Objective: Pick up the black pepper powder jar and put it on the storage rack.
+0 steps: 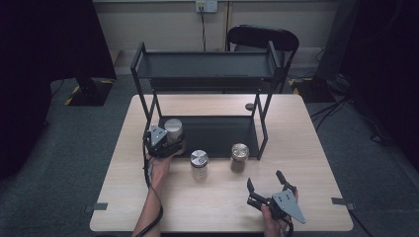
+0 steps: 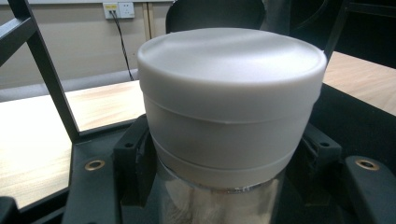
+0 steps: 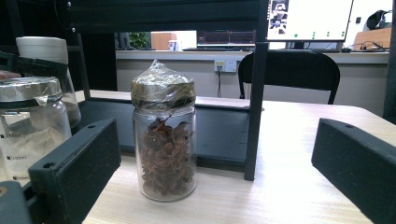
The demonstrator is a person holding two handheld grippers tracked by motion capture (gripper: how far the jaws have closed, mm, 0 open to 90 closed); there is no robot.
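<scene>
White-lidded jar (image 2: 231, 112) clamped between left gripper (image 1: 165, 143) fingers (image 2: 135, 158), right gripper (image 1: 267, 190) fingers spread wide.

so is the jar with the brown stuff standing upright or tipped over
Upright: the jar of brown pieces stands on its base on the table, its wrapped lid on top.

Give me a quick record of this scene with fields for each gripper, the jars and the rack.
left gripper: jaws shut on the white-lidded jar, at the front left corner of the rack's lower shelf
right gripper: jaws open, nothing between them, low over the table near its front right
middle jar: metal lid, upright on the table in front of the rack
foil-topped jar: brown dried contents, upright on the table
rack: black, two shelves, top shelf bare
</scene>
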